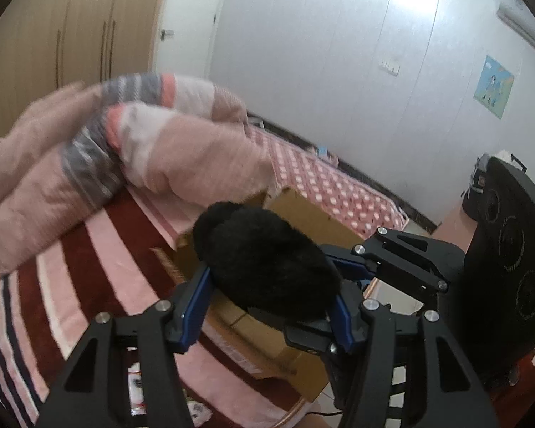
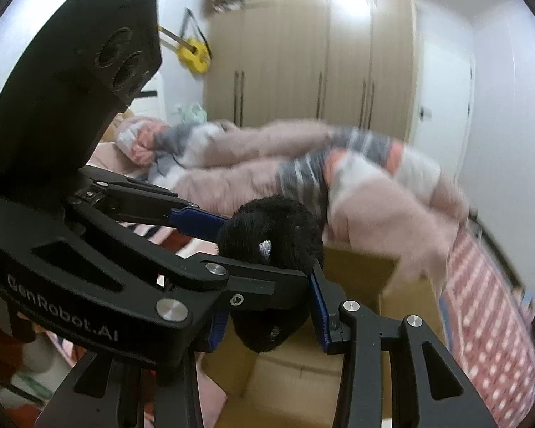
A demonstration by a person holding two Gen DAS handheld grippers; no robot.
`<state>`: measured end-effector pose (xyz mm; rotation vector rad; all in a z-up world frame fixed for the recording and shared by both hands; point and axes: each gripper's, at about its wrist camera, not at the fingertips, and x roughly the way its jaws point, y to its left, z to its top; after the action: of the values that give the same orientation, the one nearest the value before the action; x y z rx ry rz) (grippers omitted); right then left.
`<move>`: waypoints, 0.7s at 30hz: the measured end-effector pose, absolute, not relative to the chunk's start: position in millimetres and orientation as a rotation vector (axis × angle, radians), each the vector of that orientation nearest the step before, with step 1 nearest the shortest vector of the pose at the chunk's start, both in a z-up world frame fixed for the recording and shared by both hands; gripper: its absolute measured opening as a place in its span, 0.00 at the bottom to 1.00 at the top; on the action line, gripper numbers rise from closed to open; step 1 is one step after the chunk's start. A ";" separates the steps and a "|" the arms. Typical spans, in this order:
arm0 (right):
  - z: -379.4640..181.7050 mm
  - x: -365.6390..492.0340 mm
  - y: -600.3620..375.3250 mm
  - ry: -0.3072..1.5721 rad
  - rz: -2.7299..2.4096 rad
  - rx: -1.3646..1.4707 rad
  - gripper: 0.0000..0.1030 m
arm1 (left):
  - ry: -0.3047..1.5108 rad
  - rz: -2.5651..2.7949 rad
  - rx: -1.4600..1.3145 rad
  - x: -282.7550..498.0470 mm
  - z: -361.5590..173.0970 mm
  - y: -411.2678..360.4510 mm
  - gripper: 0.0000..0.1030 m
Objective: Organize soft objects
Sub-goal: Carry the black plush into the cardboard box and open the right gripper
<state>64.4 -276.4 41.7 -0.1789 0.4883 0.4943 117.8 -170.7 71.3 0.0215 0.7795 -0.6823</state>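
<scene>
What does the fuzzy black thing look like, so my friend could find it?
Find the bed with the red and pink striped cover, then the open cardboard box on it. Above the box, both grippers pinch a black furry toy, the only dark fluffy thing there.

A bed covered in a red, pink and white striped blanket carries a bunched pink quilt with grey and coral bands. Beyond it lies a red-and-white checked sheet. 1 open cardboard box sits beside the quilt.
</scene>
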 end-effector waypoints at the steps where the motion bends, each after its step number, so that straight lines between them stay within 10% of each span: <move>1: 38.4 70.4 -279.5 0.512 0.496 -0.164 0.34 | 0.796 -0.683 0.024 121.1 67.3 -175.6 0.54; 8: 8.5 105.8 -300.4 0.713 0.517 -0.080 0.39 | 0.917 -0.656 0.082 147.1 38.8 -204.5 0.58; 11: 3.5 109.0 -303.0 0.740 0.508 -0.063 0.42 | 0.910 -0.630 0.105 149.4 35.7 -205.1 0.76; 21: 15.8 99.8 -288.7 0.696 0.486 -0.126 0.76 | 0.805 -0.604 0.099 132.8 61.0 -181.9 0.94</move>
<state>99.8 -288.7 15.8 -0.1262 0.6956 0.4859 132.8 -181.9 61.0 0.0988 0.8048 -0.6043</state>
